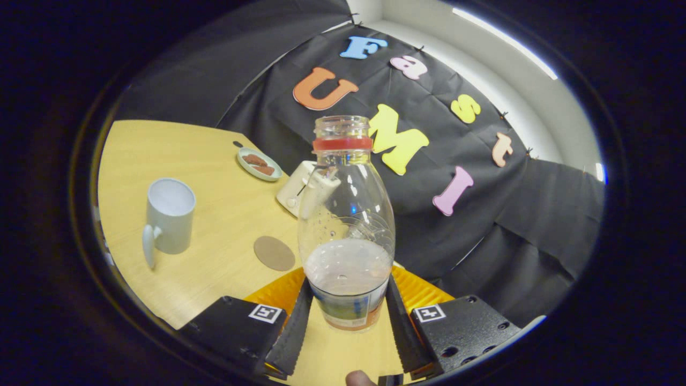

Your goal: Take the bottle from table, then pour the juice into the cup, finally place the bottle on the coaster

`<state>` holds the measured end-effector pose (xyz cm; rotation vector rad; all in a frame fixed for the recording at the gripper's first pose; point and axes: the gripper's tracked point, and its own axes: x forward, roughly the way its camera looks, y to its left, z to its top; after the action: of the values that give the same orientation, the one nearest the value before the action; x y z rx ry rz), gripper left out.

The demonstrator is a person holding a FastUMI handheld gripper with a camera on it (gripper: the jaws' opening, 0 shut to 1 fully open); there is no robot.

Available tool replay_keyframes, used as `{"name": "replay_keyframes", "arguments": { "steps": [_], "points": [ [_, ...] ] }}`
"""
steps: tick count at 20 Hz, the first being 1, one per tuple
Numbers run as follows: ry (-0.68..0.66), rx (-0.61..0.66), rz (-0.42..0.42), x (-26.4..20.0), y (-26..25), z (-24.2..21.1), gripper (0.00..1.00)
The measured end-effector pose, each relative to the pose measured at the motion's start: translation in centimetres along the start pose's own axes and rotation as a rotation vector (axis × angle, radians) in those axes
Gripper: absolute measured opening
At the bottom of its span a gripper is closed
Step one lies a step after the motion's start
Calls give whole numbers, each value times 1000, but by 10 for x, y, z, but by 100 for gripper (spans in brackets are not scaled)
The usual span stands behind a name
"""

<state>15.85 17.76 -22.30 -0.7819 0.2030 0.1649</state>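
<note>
A clear plastic bottle with a red neck ring and no cap stands between my fingers, holding a little pale juice in its lower part. My gripper is shut on the bottle near its labelled base, one finger pressing each side. The view is tilted, so the bottle seems lifted off the wooden table. A pale mug with its handle toward me stands to the left beyond the fingers. A round brown coaster lies flat on the table between the mug and the bottle.
A white toaster-like box sits behind the bottle. Farther back a small plate holds brown pieces of food. The black cloth wall rises right behind the table's far edge. A fingertip shows below the fingers.
</note>
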Motion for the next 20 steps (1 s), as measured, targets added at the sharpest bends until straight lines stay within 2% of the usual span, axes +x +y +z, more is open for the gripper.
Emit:
{"name": "replay_keyframes", "arguments": {
  "steps": [3, 5, 12, 20],
  "points": [
    [-7, -172, -53, 9, 14, 3, 75],
    [-13, -246, -45, 15, 31, 4, 75],
    [-74, -442, -47, 9, 65, 20, 75],
    [-77, -657, -35, 10, 82, 15, 75]
  ]
}}
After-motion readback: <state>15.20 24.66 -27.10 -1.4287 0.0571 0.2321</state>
